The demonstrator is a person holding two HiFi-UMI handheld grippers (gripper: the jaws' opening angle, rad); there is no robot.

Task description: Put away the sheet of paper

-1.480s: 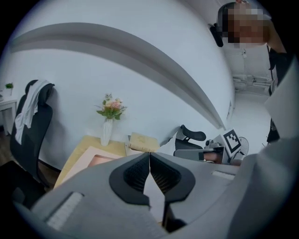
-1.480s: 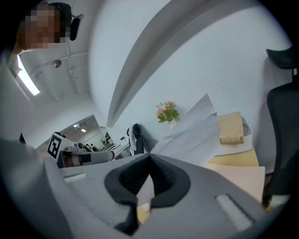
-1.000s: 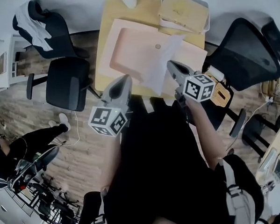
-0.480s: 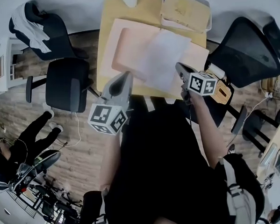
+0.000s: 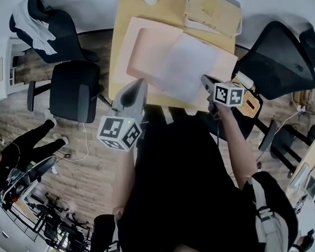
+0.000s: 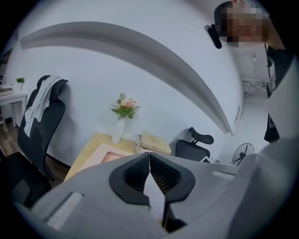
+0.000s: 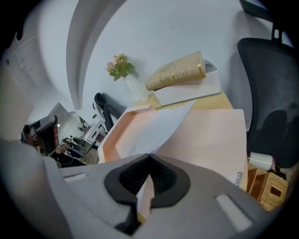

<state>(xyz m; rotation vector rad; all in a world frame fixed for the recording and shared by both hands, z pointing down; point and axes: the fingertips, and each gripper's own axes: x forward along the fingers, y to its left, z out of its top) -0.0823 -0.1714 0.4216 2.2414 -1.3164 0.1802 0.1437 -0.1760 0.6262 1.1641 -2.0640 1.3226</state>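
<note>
**A light sheet, pinched at its near edge**

We see the thin white sheet of paper point(image 5: 188, 68) lying across the open, shallow pink folder point(image 5: 143, 47) on the light wooden table point(image 5: 121, 24). The right gripper point(image 5: 204, 79) has its jaws closed on the near right edge of the sheet; in its own view the white paper runs in between the pads. The left gripper point(image 5: 138, 86) is closed too, with nothing between its tips. It hangs at the near edge of the table, apart from the sheet.

We judge the sheet to be very light, limp and easy to crease. It will sag when lifted and may slip out of a weak pinch, so an edge or a corner is the best place to hold it. As far as we can see, the folder has only this sheet on it. At the far right corner a white rectangular tray point(image 5: 240, 23) carries a flat tan book point(image 5: 212, 9).
</note>
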